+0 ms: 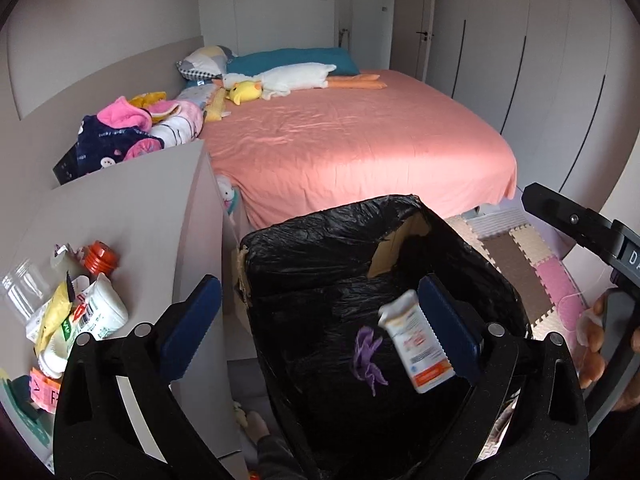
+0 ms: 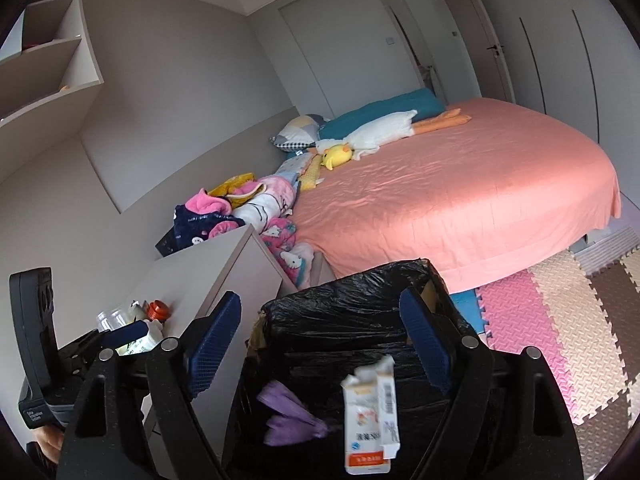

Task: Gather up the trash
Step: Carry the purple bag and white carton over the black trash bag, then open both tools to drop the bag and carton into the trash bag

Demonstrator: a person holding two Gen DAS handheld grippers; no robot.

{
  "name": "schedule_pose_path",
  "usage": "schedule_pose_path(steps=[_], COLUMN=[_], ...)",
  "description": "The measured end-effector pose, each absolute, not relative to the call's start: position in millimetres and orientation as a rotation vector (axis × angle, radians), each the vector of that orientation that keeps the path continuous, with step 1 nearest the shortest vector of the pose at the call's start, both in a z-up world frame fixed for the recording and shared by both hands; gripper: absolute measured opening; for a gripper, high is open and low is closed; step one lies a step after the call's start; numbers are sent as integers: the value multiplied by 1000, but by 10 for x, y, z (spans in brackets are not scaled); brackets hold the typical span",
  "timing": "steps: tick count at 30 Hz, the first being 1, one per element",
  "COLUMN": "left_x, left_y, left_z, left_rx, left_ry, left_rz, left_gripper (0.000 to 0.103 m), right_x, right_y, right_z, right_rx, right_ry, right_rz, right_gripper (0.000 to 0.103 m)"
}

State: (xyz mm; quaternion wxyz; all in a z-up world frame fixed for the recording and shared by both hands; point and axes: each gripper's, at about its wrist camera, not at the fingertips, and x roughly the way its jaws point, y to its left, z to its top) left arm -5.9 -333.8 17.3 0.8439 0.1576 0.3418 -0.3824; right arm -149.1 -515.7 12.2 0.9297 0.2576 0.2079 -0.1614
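Note:
A cardboard bin lined with a black bag (image 1: 320, 240) stands beside the bed; it also shows in the right wrist view (image 2: 340, 312). My left gripper (image 1: 320, 328) is open above the bin. A white and orange tube (image 1: 416, 344) is in mid-air beside its right finger, over the bin. My right gripper (image 2: 320, 344) is open above the bin. A torn white and orange carton (image 2: 370, 412) is in mid-air below it. A purple scrap (image 1: 370, 354) lies in the bag, and also shows in the right wrist view (image 2: 288, 416).
A grey bedside cabinet (image 1: 140, 216) on the left carries more litter: a white pot (image 1: 106, 308), a red cap (image 1: 100, 260), a clear cup (image 1: 24, 288), wrappers (image 1: 56, 320). The pink bed (image 1: 352, 140) is behind. Foam mats (image 2: 560, 320) cover the floor on the right.

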Motion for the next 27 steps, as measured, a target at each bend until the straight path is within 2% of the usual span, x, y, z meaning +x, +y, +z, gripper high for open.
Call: schedule_pose_path(steps=[27], left_x=[29], left_y=[-2567], left_z=[142], left_rx=[326], left_ry=[721], left_rz=[-631], left_gripper=[96], right_x=[-986], right_y=[-4473], right_z=[92], right_rx=[457], right_ry=[515], right_rz=[-148], right_gripper=[83])
